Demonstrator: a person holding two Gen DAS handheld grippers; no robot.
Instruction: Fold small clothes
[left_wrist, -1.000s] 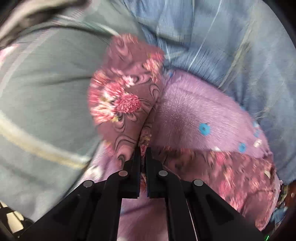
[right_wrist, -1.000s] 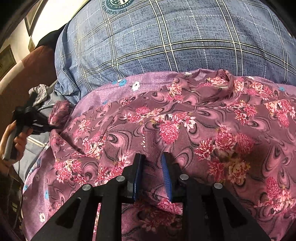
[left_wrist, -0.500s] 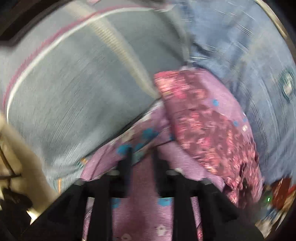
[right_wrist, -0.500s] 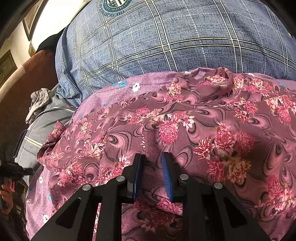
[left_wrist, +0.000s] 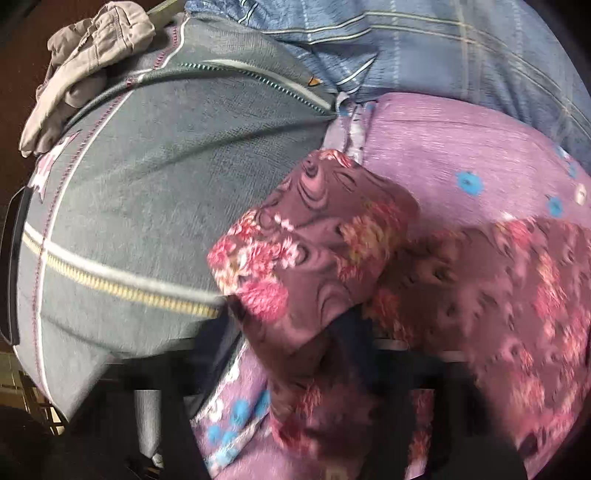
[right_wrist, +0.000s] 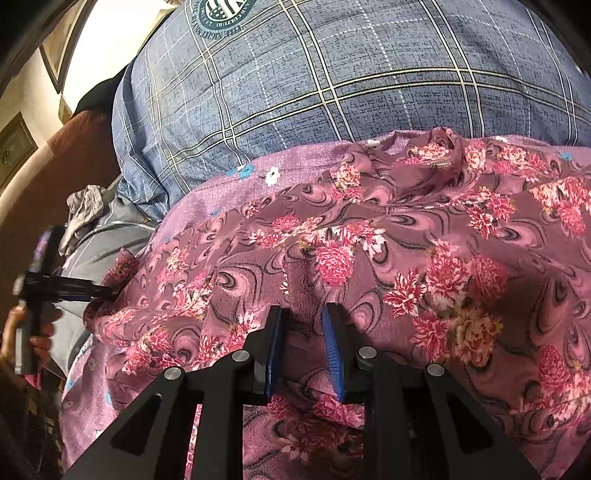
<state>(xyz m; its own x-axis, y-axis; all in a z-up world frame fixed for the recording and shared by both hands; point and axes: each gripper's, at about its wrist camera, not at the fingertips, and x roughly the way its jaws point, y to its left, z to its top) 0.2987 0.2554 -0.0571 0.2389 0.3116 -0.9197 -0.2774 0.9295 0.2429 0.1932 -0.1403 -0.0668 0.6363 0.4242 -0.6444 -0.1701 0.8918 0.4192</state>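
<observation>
Right fingers (right_wrist: 275, 354) astride a fold of floral garment (right_wrist: 388, 266).

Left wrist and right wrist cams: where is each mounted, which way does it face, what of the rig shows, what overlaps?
Left wrist: on the left gripper, facing steeply down at the floral garment and grey zippered garment; its fingers are blurred, half hidden by cloth.
Right wrist: on the right gripper, angled down over the garment toward the blue plaid bedding; own fingers, left gripper and hand show.
Shared: all three fabrics.
</observation>
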